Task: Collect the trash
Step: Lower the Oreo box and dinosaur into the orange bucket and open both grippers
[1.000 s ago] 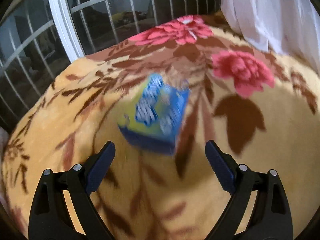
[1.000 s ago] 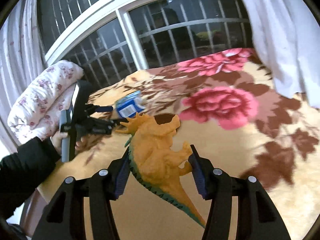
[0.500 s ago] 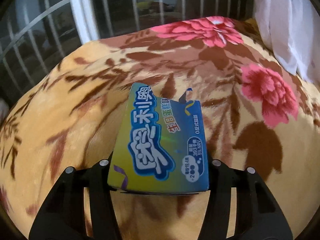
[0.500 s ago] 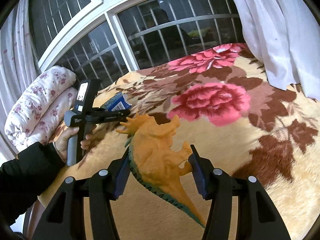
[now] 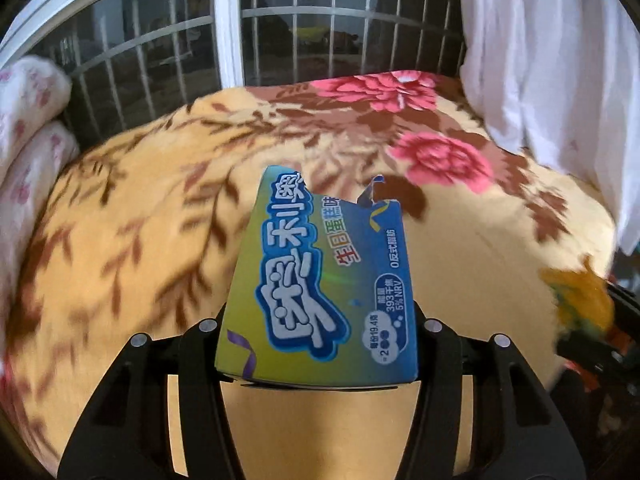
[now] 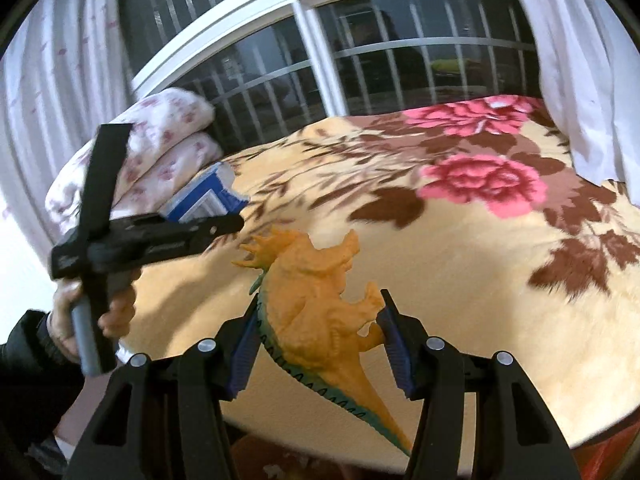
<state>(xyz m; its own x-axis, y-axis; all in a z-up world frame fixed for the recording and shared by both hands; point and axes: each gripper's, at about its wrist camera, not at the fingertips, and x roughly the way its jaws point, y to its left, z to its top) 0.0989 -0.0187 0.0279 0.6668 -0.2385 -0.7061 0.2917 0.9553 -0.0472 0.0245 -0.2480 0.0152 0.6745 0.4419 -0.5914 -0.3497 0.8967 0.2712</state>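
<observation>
the left gripper (image 5: 318, 344) is pinching the torn blue snack box (image 5: 320, 280) by its sides, lifting it clear of the floral blanket (image 5: 160, 220) for carrying away, while the right gripper (image 6: 318, 344) is clamping an orange toy dinosaur (image 6: 320, 300) (probably trash too).

A torn blue-and-yellow snack box (image 5: 320, 292) carries large white Chinese brand lettering, plus "393", "5% NRV", "19.4" and "0" at its near right.
</observation>
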